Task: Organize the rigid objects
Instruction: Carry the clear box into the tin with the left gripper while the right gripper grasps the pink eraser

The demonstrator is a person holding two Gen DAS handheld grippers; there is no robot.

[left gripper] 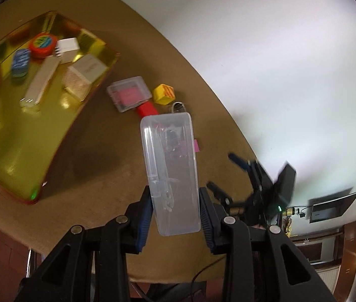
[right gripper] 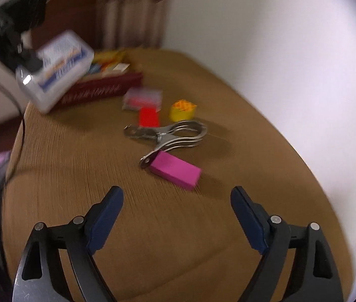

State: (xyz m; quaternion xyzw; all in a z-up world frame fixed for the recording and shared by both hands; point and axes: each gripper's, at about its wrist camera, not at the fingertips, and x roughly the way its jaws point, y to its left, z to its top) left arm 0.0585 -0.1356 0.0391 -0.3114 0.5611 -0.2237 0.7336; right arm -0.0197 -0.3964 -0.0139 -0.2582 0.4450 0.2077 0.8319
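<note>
clear plastic case [left gripper: 171, 173] | lid closed, held aloft | gold tray [left gripper: 14, 156] | holds boxes

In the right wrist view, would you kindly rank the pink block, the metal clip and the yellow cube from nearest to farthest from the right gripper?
1. Pink block: nearest, just ahead of the open right gripper.
2. Metal clip: right behind the block, mid-table.
3. Yellow cube: farthest, beyond the clip.

**Grippers: left clamped, right empty**

Left gripper [left gripper: 174, 216] points downward, both pads pressed on a clear plastic box [left gripper: 170, 171] held lengthwise toward 12 o'clock. Right gripper [right gripper: 176, 216] points downward, jaws wide apart, nothing between them; it appears at 4 o'clock in the left view.
</note>
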